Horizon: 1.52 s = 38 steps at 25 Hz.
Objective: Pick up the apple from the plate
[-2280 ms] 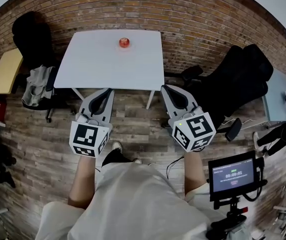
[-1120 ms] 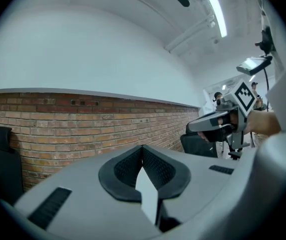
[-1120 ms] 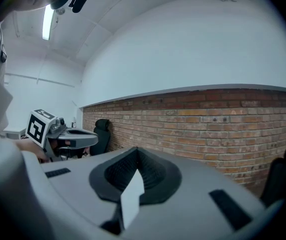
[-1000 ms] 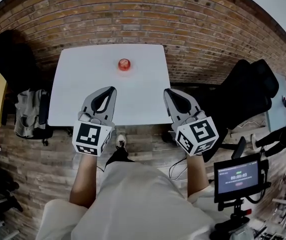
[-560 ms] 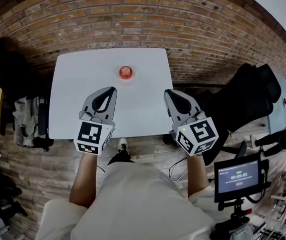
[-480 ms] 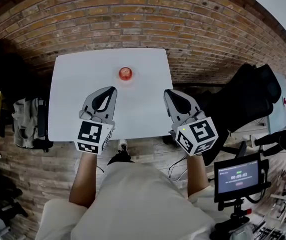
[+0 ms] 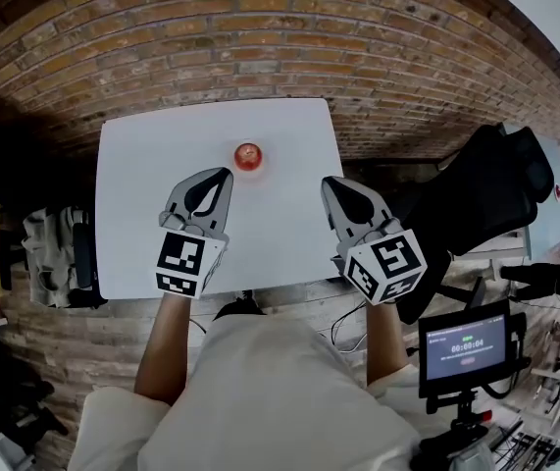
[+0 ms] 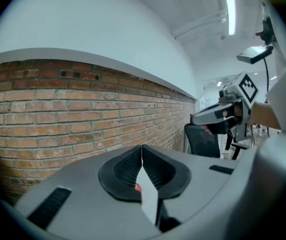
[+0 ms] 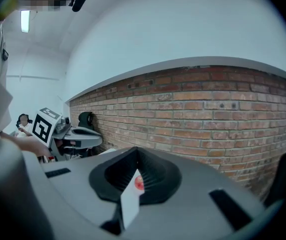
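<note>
Round red apple (image 7: 248,156) sits on a pale plate (image 7: 263,164), rim barely distinct from the white tabletop (image 7: 142,214). Both lie mid-width, toward the far edge

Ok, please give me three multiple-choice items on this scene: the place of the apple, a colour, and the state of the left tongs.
1. Where is the apple? A in a basket; B on the table, beyond the left tongs; C in a drawer.
2. What colour is the table top? A white; B black; C green.
3. How are the left tongs? A wide open; B shut on the apple; C shut, empty.
Answers: B, the head view shows it there; A, the top is plain white; C, their jaws meet with nothing between.
</note>
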Each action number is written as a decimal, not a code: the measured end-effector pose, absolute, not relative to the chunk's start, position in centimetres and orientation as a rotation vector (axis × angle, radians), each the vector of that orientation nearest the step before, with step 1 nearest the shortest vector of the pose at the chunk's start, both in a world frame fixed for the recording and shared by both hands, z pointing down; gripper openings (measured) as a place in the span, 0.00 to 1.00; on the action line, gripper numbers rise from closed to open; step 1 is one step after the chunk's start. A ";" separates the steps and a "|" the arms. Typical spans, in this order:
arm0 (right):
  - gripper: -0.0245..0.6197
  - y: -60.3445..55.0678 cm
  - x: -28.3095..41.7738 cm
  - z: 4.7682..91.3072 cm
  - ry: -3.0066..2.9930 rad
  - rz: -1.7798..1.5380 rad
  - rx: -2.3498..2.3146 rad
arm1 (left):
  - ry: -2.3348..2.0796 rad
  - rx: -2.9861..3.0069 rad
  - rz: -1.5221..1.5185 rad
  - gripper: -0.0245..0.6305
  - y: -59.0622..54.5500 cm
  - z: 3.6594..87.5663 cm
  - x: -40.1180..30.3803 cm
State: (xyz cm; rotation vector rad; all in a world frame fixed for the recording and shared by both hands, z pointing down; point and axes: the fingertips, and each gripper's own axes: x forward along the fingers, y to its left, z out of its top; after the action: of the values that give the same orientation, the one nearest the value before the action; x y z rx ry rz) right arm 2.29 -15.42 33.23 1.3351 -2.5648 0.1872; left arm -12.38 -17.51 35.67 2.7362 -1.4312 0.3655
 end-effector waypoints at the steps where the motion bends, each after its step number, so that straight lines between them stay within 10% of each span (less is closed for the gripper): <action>1: 0.04 -15.7 2.2 33.2 -2.563 0.191 1.341 | -1.410 2.737 0.384 0.05 -17.8 35.9 -12.4; 38: 0.04 -22.9 3.9 41.5 -2.560 0.446 1.124 | -1.346 2.495 0.670 0.05 -25.4 47.3 -10.3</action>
State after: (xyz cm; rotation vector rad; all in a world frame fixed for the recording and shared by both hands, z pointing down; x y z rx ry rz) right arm 3.93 -22.86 41.51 1.1237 -2.5603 0.4460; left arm -10.27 -25.35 47.33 2.4946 -1.3460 0.6699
